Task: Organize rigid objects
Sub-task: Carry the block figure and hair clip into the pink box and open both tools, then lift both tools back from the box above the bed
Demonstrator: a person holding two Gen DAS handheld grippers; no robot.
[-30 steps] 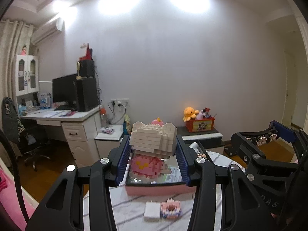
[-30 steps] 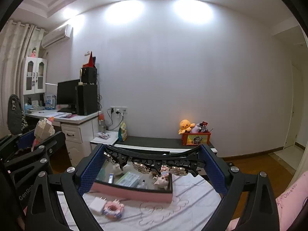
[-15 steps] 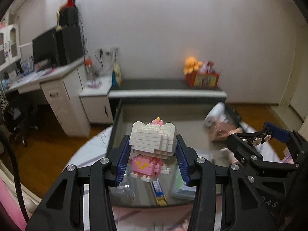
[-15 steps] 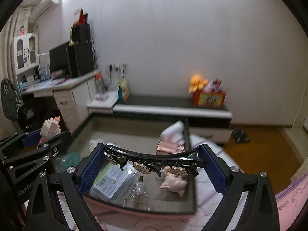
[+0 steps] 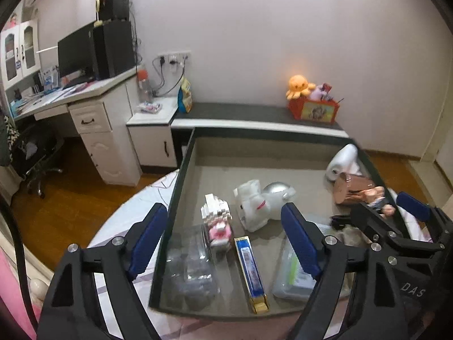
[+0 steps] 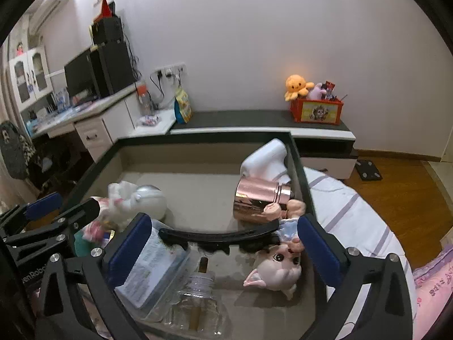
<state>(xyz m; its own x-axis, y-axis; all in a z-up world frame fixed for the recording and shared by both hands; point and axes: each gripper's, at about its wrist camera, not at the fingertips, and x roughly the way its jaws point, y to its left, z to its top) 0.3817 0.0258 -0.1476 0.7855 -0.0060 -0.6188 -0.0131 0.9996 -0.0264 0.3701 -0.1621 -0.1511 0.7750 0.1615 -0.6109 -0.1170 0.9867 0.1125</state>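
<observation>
Left view, edges: my left gripper [image 5: 223, 235] hangs over the dark-rimmed box [image 5: 181, 170], its left finger outside the rim.
Left view, grip: jaws opening, released; the brick figure [image 5: 216, 221] lies in the box between them, untouched.
Right view, edges: my right gripper [image 6: 223, 243] is inside the box, near its right wall.
Right view, grip: jaws opening; the black headband [image 6: 218, 236] spans between them, contact unclear.

1. We read "DAS" in pale letters on the black body of the right gripper [image 5: 395, 215], low at the frame's right edge.
2. We read "enRobo", cut off, on the left gripper [image 6: 65, 206].
</observation>
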